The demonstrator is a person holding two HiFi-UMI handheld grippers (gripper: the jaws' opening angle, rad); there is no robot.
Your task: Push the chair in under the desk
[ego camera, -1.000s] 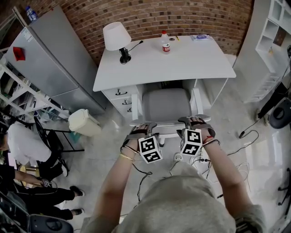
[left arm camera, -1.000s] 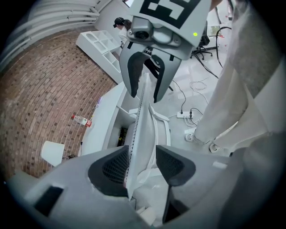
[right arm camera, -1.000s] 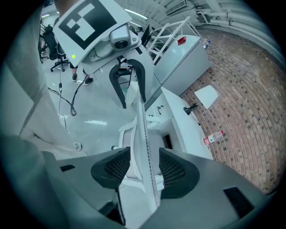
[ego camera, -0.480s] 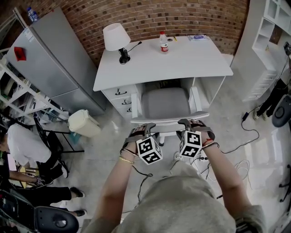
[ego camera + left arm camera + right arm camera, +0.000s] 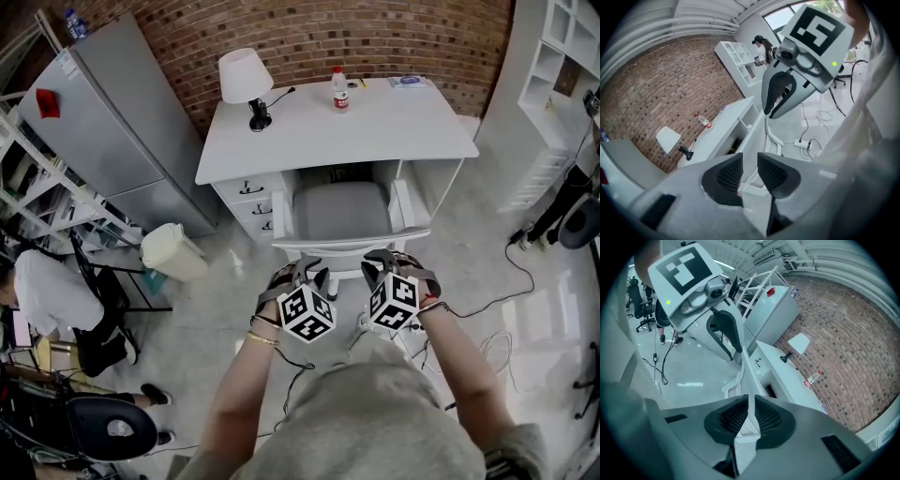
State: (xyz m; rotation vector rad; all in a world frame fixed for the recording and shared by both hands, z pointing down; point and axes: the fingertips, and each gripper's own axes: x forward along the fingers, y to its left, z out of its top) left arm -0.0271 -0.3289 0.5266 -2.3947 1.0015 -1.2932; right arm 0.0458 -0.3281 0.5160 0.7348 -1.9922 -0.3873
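Both tongs have just been closing. The right tongs [image 5: 751, 404] now pinch the thin white back edge of the chair [image 5: 342, 211]. The left tongs [image 5: 750, 164] are half shut, edge in the gap, pads not pressing. Chair seat sits under the table [image 5: 403, 131] as before, so the push looks about done. Back rail lies just ahead of both tongs.

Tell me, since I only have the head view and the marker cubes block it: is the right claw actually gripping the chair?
Observer: Yes. The right claw has just been closing, and in its own view it pinches the white back edge of the chair.
Operator: And the left one?
Observer: The left claw has been closing too, but its jaws stand apart; the chair's edge runs through the gap, not visibly pinched.
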